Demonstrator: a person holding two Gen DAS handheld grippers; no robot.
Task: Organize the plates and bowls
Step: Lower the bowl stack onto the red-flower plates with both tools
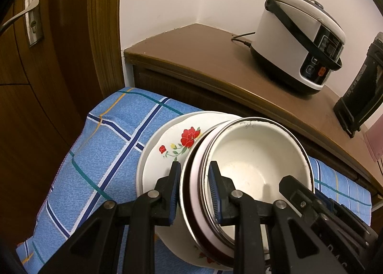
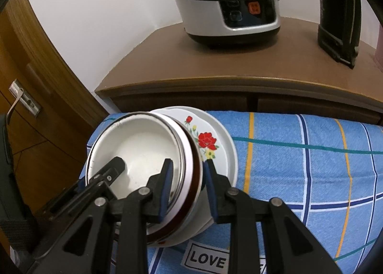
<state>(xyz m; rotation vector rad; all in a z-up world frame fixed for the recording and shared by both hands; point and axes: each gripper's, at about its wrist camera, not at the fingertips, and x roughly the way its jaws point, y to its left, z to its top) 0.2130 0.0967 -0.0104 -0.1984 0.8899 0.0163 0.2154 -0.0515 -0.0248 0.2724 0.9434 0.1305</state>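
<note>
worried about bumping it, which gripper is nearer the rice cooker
Right. The right gripper clamps the bowls at their rim with the cooker straight ahead. The left gripper clamps the opposite rim, toward the door, the cooker off to its right.

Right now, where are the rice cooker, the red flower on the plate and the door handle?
rice cooker (image 2: 227, 3): right wrist view, front control panel.
red flower (image 1: 189, 137): left wrist view, petals printed on the plate.
door handle (image 1: 19, 14): left wrist view, middle of the metal lever.
</note>
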